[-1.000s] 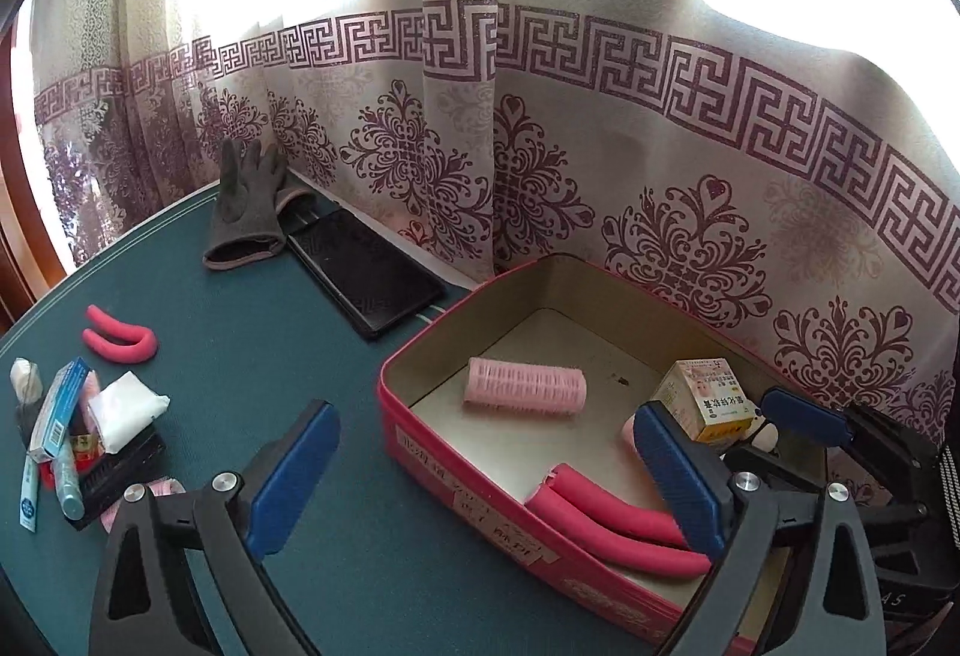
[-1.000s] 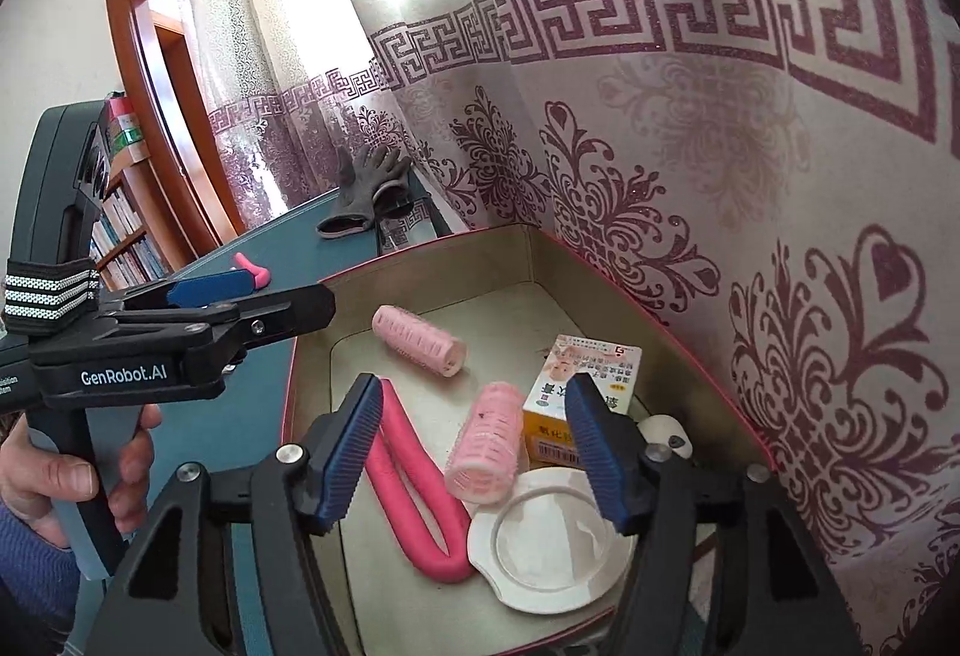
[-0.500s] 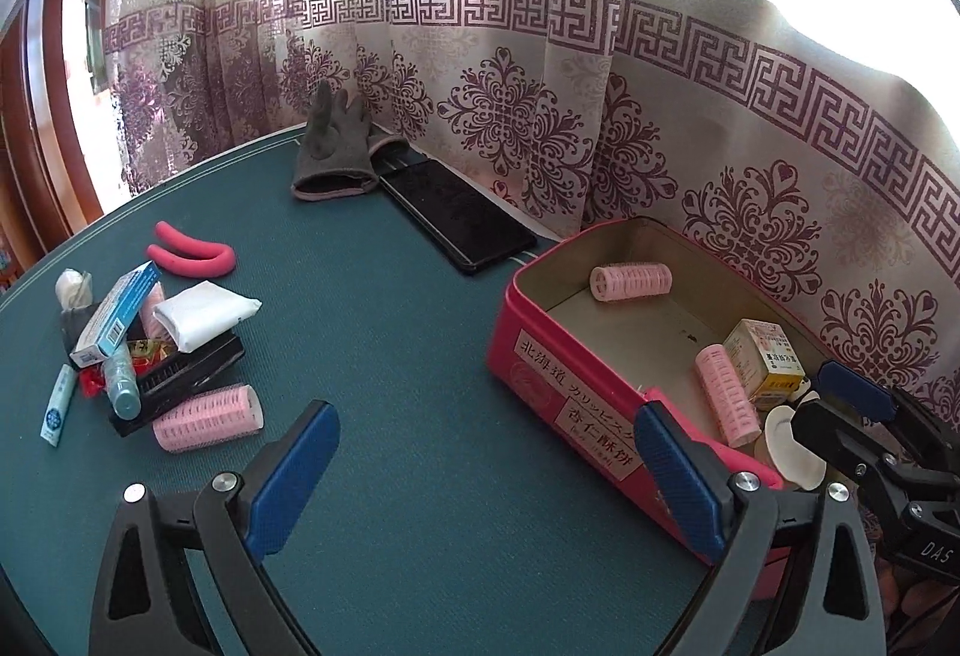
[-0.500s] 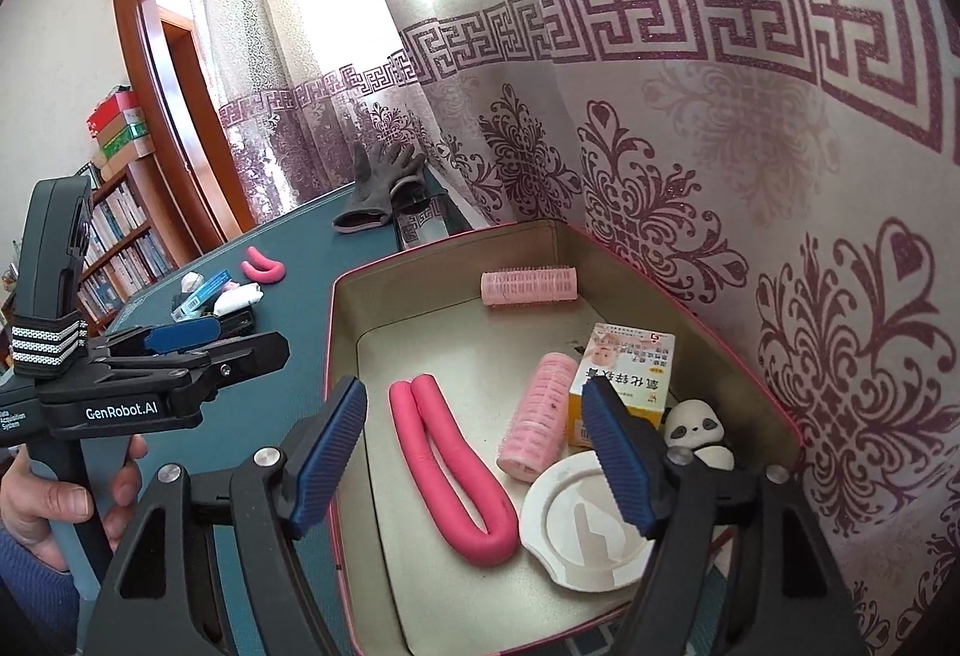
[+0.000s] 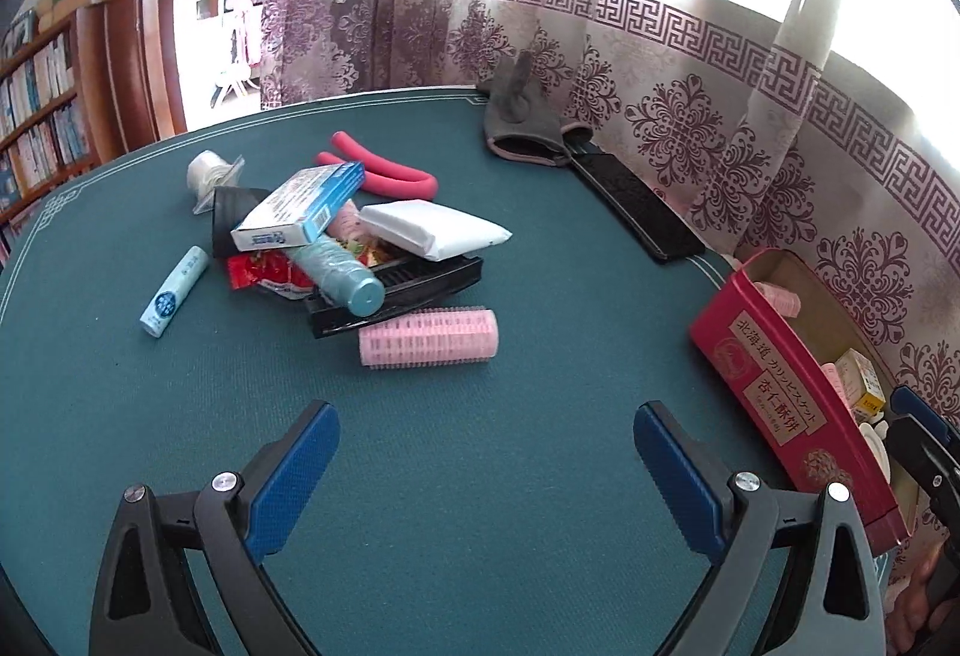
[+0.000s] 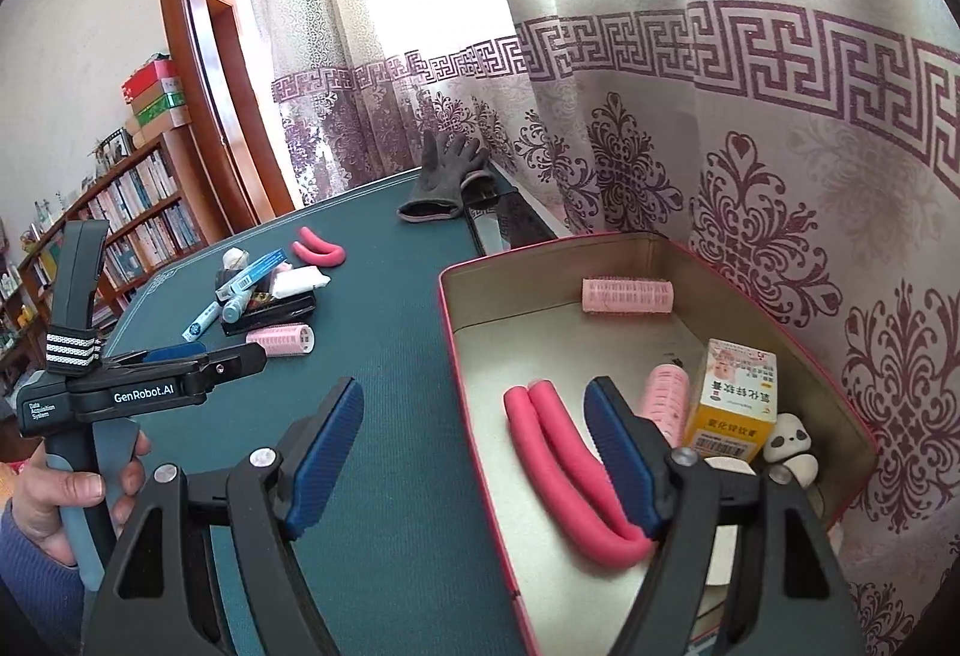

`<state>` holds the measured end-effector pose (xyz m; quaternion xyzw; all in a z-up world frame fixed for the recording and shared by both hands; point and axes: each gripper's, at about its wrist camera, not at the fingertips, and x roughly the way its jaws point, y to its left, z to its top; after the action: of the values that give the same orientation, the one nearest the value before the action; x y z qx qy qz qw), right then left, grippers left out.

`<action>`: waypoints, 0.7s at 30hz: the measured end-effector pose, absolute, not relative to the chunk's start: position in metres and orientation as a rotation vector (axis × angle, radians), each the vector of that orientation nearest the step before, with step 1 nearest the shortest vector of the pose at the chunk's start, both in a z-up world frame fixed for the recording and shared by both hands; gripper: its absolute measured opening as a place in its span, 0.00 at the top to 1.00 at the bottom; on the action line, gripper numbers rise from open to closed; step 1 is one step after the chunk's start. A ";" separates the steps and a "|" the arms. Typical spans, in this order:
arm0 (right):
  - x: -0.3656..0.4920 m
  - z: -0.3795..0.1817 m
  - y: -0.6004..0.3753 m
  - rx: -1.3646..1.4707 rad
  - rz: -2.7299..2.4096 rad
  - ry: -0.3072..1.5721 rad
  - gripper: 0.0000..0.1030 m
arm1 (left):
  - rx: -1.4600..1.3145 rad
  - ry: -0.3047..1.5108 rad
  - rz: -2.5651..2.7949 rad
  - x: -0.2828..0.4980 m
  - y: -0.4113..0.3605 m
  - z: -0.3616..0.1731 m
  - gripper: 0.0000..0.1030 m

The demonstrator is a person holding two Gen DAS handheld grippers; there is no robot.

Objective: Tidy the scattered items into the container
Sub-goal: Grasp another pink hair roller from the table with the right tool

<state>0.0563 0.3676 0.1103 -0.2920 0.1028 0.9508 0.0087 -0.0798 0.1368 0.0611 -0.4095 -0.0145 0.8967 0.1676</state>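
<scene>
My left gripper is open and empty above the green table, facing a pink hair roller that lies in front of a pile: black tray, teal bottle, blue-and-white box, white packet, red wrapper. A small tube and a pink foam curler lie beside the pile. My right gripper is open and empty over the near-left rim of the red tin. The tin holds a pink roller, a second roller, a pink foam curler, a yellow box and a panda figure.
A grey glove and a black tablet lie at the table's far edge by the patterned curtain. A white spool sits behind the pile. A bookshelf and a door stand to the left. The left gripper shows in the right wrist view.
My left gripper has swung left, away from the tin and toward the pile and pink roller. My right gripper has drawn back and left, from over the tin's inside to its rim.
</scene>
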 end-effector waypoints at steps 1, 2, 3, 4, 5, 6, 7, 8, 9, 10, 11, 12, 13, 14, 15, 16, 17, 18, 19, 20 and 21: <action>0.054 0.110 0.361 -0.921 2.981 0.311 0.23 | -1.177 -0.063 2.566 -0.082 0.126 0.059 0.03; 0.051 0.110 0.354 -0.932 2.993 0.297 0.23 | -1.188 -0.088 2.582 -0.084 0.115 0.057 0.03; 0.048 0.109 0.346 -0.944 3.004 0.282 0.22 | -1.197 -0.113 2.598 -0.086 0.104 0.056 0.03; 0.045 0.109 0.337 -0.957 3.016 0.267 0.22 | -1.204 -0.132 2.617 -0.087 0.093 0.055 0.03; 0.042 0.108 0.329 -0.971 3.030 0.253 0.22 | -1.210 -0.144 2.641 -0.089 0.082 0.053 0.03; 0.038 0.107 0.320 -0.987 3.044 0.240 0.22 | -1.214 -0.148 2.667 -0.090 0.073 0.052 0.03; 0.034 0.106 0.311 -1.001 3.059 0.223 0.22 | -1.216 -0.147 2.693 -0.092 0.064 0.052 0.03; 0.030 0.104 0.302 -1.015 3.073 0.205 0.22 | -1.216 -0.143 2.720 -0.092 0.054 0.051 0.03; 0.025 0.102 0.294 -1.029 3.085 0.184 0.21 | -1.216 -0.137 2.747 -0.093 0.045 0.049 0.03; 0.020 0.100 0.284 -1.045 3.092 0.165 0.20 | -1.218 -0.130 2.771 -0.093 0.037 0.048 0.03; 0.014 0.097 0.276 -1.066 3.097 0.151 0.20 | -1.222 -0.128 2.791 -0.094 0.029 0.046 0.03; 0.008 0.094 0.269 -1.091 3.100 0.145 0.20 | -1.228 -0.132 2.807 -0.094 0.020 0.044 0.03; 0.000 0.090 0.262 -1.122 3.099 0.148 0.20 | -1.235 -0.142 2.819 -0.094 0.010 0.042 0.03; -0.007 0.086 0.256 -1.153 3.098 0.157 0.19 | -1.242 -0.155 2.829 -0.095 0.002 0.040 0.03; -0.015 0.082 0.251 -1.181 3.096 0.166 0.19 | -1.249 -0.170 2.836 -0.094 -0.006 0.037 0.03; -0.023 0.078 0.245 -1.204 3.090 0.167 0.19 | -1.255 -0.181 2.840 -0.093 -0.012 0.035 0.03; -0.031 0.075 0.239 -1.223 3.083 0.162 0.19 | -1.262 -0.191 2.845 -0.093 -0.018 0.033 0.03; -0.038 0.071 0.233 -1.237 3.076 0.153 0.19 | -1.267 -0.197 2.849 -0.093 -0.023 0.030 0.03; -0.046 0.068 0.228 -1.248 3.070 0.143 0.19 | -1.273 -0.201 2.856 -0.092 -0.028 0.028 0.03; -0.054 0.064 0.223 -1.261 3.059 0.134 0.19 | -1.279 -0.202 2.864 -0.092 -0.032 0.025 0.03; -0.062 0.060 0.219 -1.273 3.047 0.132 0.19 | -1.287 -0.202 2.871 -0.092 -0.035 0.022 0.03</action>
<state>-0.0620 0.2190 0.0602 -0.3840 0.0399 0.9188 -0.0819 -0.0919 -0.0352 0.0223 -0.4082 -0.0642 0.9106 -0.0056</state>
